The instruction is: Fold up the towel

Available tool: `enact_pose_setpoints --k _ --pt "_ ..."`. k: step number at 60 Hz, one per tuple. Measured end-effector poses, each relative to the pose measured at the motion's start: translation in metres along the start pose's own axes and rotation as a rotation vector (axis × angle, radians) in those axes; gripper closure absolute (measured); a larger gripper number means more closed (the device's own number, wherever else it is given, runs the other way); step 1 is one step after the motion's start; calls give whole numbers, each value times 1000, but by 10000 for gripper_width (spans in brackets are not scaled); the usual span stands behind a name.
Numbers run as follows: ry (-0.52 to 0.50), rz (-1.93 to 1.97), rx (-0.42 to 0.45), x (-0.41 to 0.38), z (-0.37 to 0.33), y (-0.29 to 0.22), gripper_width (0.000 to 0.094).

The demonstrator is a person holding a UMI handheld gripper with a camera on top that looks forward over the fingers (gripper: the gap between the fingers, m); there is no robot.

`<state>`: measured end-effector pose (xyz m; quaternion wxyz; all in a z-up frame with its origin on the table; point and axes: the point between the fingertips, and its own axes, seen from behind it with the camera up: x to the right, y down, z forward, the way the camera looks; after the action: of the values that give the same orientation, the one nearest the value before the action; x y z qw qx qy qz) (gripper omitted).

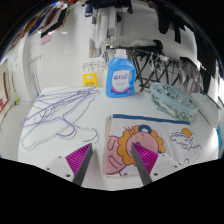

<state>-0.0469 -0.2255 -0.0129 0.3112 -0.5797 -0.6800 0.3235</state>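
Observation:
A white towel (165, 140) with a cartoon print in orange, pink and blue lies flat on the white table (55, 80), ahead and to the right of my fingers. My gripper (112, 158) is open. The left finger's magenta pad (80, 156) is over bare table just left of the towel's near corner. The right finger's pad (141, 152) is over the towel's near edge. Nothing is held between the fingers.
A pile of white wire hangers (60, 115) lies to the left of the towel. A blue detergent bottle (120, 75) stands beyond it, with a yellow item (92, 79) to its left. A grey clip hanger (172, 97) lies beyond the towel on the right. A rack stands behind.

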Motion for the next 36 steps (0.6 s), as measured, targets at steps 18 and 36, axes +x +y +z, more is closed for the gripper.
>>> enact_pose_setpoints --k 18,36 --pt "33 2 -54 15 -3 -7 879" --pt "8 216 41 113 -73 -87 882"
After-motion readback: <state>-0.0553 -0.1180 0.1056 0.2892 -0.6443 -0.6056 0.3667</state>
